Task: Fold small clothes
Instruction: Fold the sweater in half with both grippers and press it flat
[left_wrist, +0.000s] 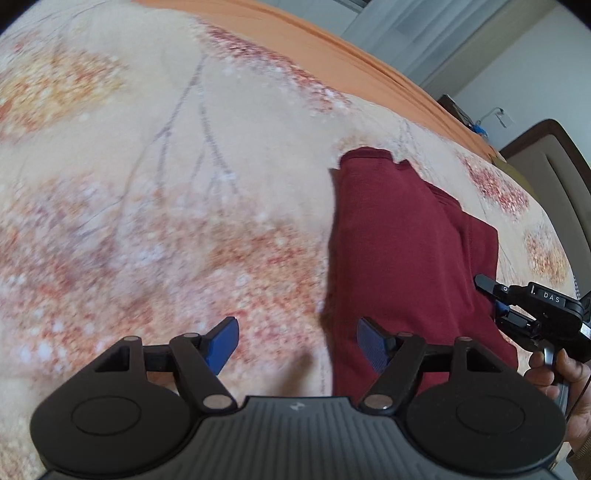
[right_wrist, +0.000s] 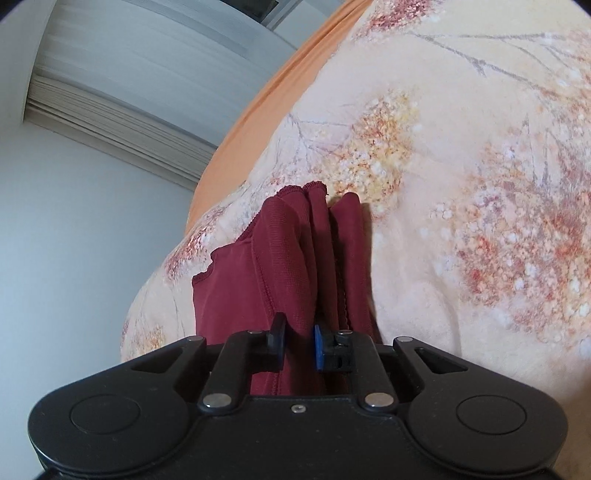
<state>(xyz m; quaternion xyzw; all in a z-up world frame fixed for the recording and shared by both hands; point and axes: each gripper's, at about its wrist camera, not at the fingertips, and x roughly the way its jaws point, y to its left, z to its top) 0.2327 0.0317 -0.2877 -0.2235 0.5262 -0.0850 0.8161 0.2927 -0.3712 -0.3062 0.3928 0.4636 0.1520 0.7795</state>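
A dark red garment (left_wrist: 406, 251) lies partly folded on a floral bedspread (left_wrist: 166, 184). My left gripper (left_wrist: 297, 343) is open and empty, just above the bedspread at the garment's left edge. My right gripper (right_wrist: 299, 345) is shut on a bunched fold of the red garment (right_wrist: 295, 266), which hangs in pleats ahead of the fingers. In the left wrist view the right gripper (left_wrist: 495, 299) shows at the garment's right edge, with a hand behind it.
An orange sheet (left_wrist: 332, 40) borders the bedspread's far edge. A padded headboard (left_wrist: 546, 158) and a small bedside stand (left_wrist: 458, 110) are at the right. A white wall (right_wrist: 74, 221) and a curtain (right_wrist: 147, 74) lie beyond the bed.
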